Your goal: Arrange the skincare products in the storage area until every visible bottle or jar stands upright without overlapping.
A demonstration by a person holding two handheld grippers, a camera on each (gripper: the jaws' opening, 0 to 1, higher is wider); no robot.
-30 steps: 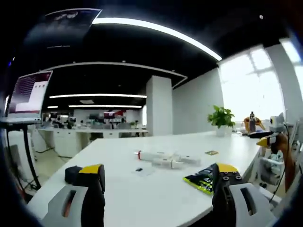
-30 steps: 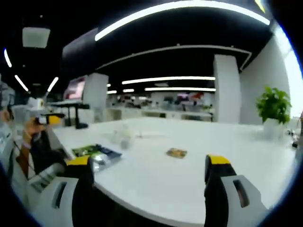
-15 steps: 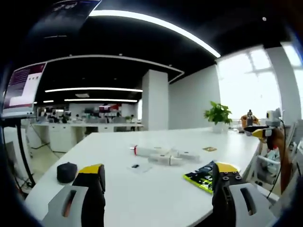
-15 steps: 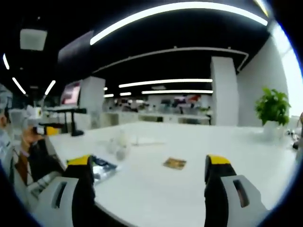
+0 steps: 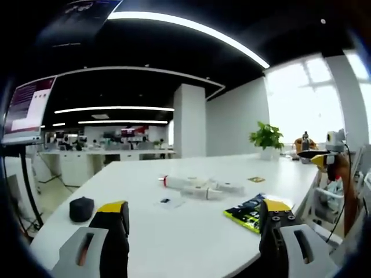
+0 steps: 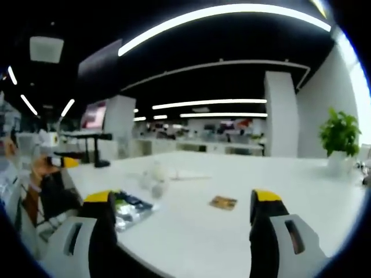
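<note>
While both pairs of jaws are standing wide apart and empty, the left gripper (image 5: 194,223) and right gripper (image 6: 184,217) are hanging low in their frames, well short of the skincare products (image 5: 197,187). Since a second ago only the cameras are drifting slightly; nothing on the white table (image 5: 174,231) is shifting, so arranging is not yet starting. The tubes are lying flat at centre of the left gripper view, long axes running left to right, one red cap pointing left. A green packet (image 5: 249,211) is lying at lower right.
</note>
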